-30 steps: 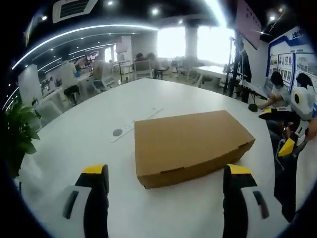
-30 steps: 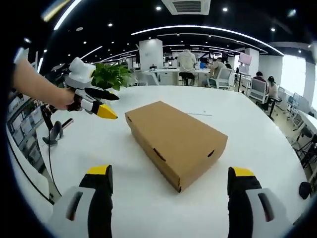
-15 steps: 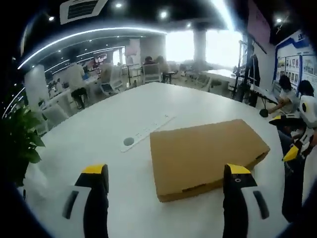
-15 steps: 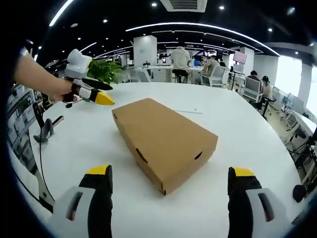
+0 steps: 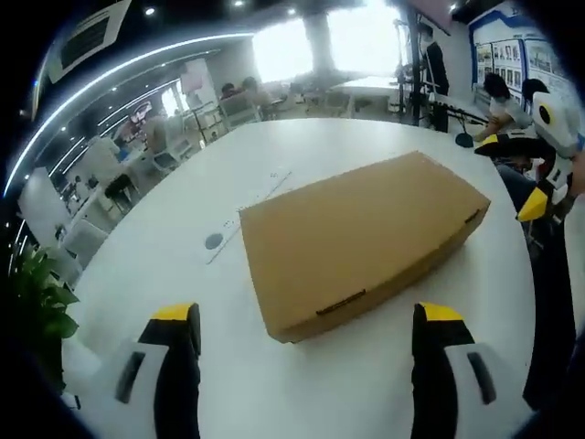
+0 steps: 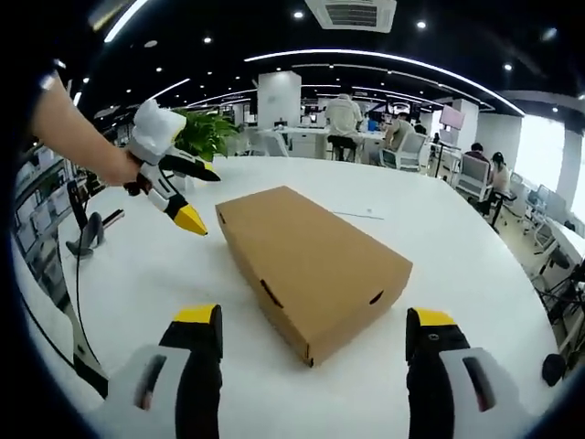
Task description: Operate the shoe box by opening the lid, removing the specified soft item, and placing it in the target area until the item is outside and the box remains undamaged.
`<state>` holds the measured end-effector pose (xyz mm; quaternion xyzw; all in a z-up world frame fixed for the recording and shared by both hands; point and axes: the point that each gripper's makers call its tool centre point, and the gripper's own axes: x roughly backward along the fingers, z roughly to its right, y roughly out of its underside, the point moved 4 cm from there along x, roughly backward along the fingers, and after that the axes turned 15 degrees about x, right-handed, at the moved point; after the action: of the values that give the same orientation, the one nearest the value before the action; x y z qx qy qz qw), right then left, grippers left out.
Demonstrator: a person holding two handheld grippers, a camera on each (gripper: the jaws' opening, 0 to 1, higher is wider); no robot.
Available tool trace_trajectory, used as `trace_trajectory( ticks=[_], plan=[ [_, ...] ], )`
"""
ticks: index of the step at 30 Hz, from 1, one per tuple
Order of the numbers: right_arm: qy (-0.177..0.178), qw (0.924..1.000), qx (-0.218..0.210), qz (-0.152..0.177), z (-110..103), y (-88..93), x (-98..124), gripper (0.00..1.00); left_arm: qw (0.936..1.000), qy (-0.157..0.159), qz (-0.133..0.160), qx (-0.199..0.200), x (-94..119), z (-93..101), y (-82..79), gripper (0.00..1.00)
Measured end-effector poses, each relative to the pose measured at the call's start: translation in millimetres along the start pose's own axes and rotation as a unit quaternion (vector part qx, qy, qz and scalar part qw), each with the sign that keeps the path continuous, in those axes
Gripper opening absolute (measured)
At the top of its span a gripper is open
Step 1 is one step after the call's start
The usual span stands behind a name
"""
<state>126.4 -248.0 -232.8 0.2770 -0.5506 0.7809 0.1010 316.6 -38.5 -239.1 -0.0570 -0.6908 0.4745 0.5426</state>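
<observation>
On the white table [image 6: 475, 274], one closed shoe box [image 6: 311, 265], two grippers apart.

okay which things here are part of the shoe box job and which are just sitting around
Part of the job:
shoe box, lid shut
left gripper, open
right gripper, open

Just there:
white table
potted plant
round table port

Bare table [image 6: 164, 274] around shoe box [image 6: 311, 265], lid shut
</observation>
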Motion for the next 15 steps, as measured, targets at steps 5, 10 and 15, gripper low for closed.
trace_trajectory(
  ticks=[5, 10, 15],
  plan=[
    [0.006, 0.997, 0.054, -0.056, 2, 10.3, -2, 0.75, 0.9998, 0.01, 0.0, -0.018, -5, -0.2, -0.5, 0.91],
    [0.02, 0.9977, 0.035, -0.055, 13, 4.7, 0, 0.78, 0.9997, 0.013, 0.014, -0.013, -12, -1.6, -6.4, 0.95],
    [0.006, 0.9976, -0.013, -0.067, 12, 3.8, -11, 0.93, 0.9984, 0.032, 0.01, -0.045, -13, -1.7, -0.4, 0.95]
  ],
)
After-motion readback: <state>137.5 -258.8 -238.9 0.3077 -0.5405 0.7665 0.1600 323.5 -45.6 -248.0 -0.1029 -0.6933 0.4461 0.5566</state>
